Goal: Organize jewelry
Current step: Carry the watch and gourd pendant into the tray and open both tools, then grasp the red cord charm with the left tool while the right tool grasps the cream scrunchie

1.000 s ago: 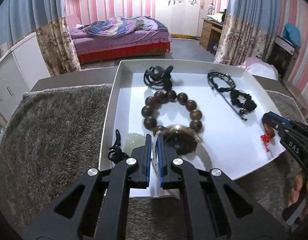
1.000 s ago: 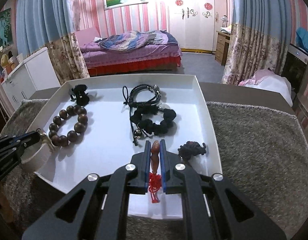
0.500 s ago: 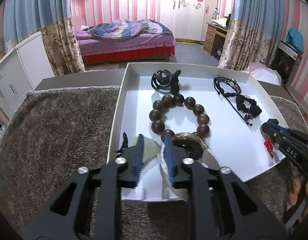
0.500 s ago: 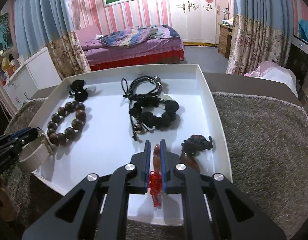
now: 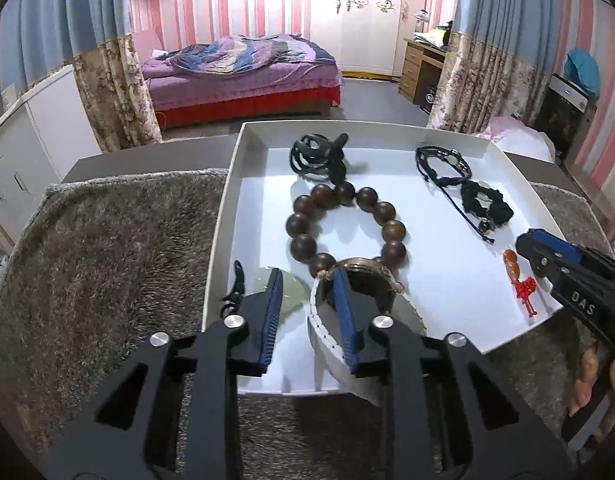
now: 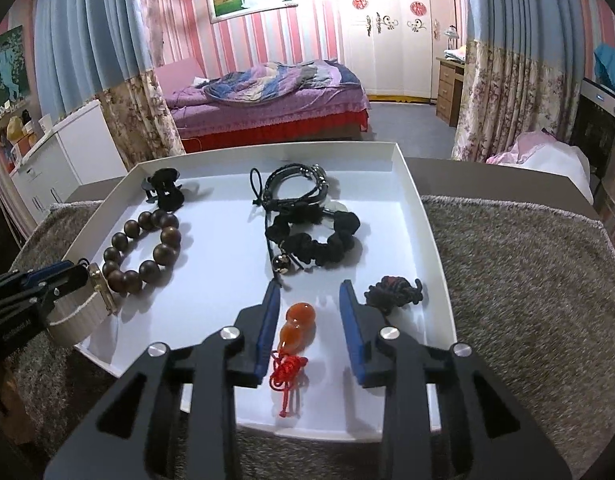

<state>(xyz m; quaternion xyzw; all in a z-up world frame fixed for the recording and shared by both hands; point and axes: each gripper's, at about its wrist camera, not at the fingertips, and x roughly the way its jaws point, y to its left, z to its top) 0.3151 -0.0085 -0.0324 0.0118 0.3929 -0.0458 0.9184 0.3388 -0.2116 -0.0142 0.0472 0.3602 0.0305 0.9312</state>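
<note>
A shaggy grey-brown rug [image 6: 519,280] covers the table, and a shallow white tray [image 6: 423,216] sits on it. Behind are a bed with a purple cover [image 6: 267,92], floral curtains and pink striped walls.

The right gripper [image 6: 307,332] has its jaws apart and opening; the orange gourd pendant [image 6: 297,326] with its red knotted cord lies on the tray floor between them, clear of both pads.

The left gripper [image 5: 305,312] is closing, its jaws still parted. One finger lies over a pale green jade disc [image 5: 291,290]; the other seems to sit inside the white strap of a watch [image 5: 367,280], though contact is unclear. A wooden bead bracelet [image 5: 343,228] lies just beyond.
</note>
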